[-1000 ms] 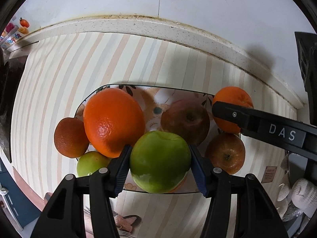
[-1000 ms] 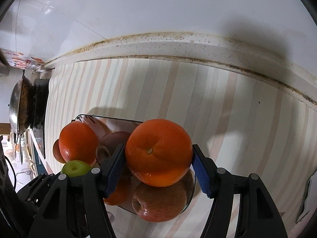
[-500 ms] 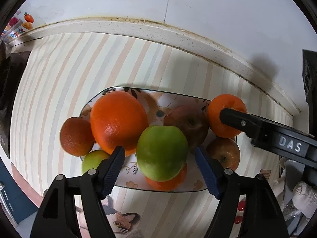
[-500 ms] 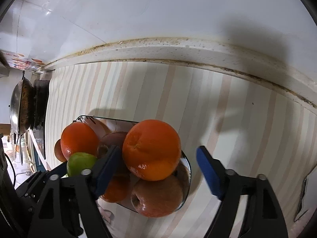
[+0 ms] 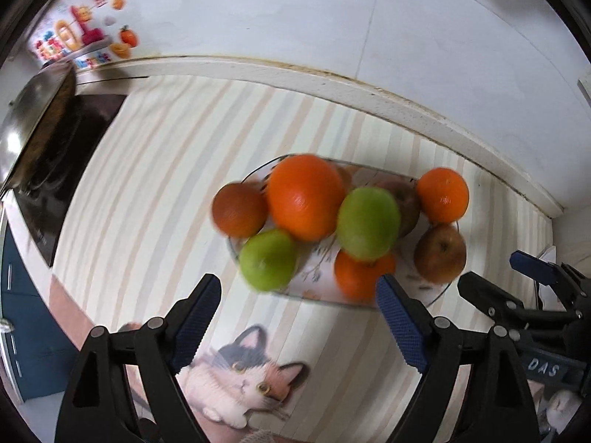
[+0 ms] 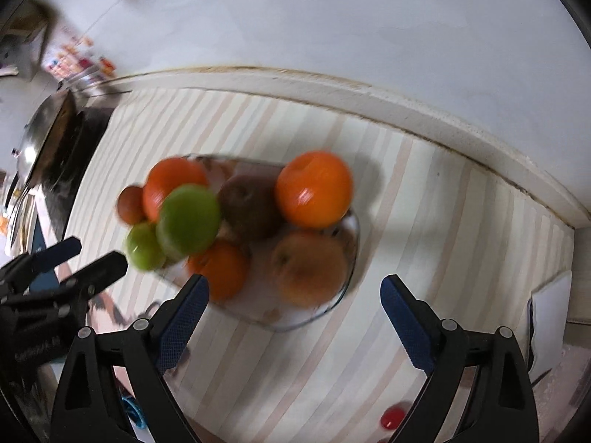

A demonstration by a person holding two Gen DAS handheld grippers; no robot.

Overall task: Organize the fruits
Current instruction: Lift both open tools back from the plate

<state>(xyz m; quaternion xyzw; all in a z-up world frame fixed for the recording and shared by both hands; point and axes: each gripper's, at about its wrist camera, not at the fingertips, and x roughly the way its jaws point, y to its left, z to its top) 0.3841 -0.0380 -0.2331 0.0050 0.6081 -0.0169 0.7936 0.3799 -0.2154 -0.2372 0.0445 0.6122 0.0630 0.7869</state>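
So both grippers just let go and backed off. A second ago the left gripper (image 5: 297, 317) was clamped on the green apple (image 5: 368, 223) and the right gripper (image 6: 295, 319) had the orange (image 6: 314, 189) pinched between its pads; half a second ago the fingers were already spreading, and now both sets are wide apart with nothing between them, sitting low in their frames, clear of the pile. The apple now sits near the middle of the left wrist view, perched on another orange (image 5: 360, 276) and leaning against the big orange (image 5: 306, 197). The released orange is at the upper right of the pile in the right wrist view, resting above a reddish apple (image 6: 309, 268). Everything's heaped on the glass plate (image 5: 436, 291), which sits on the striped mat (image 5: 155, 170) mid-frame. A second green apple (image 5: 267, 260) hangs at the plate's lower left edge, and a darker orange (image 5: 239, 209) at its left edge looks half off it; I can't tell for sure. Both views are motion-blurred, so the grippers seem to be pulling away fast. My read: all the fruit is on the plate, so the task looks basically done, unless the stacked apple rolls, because that perch looks a bit sketchy.
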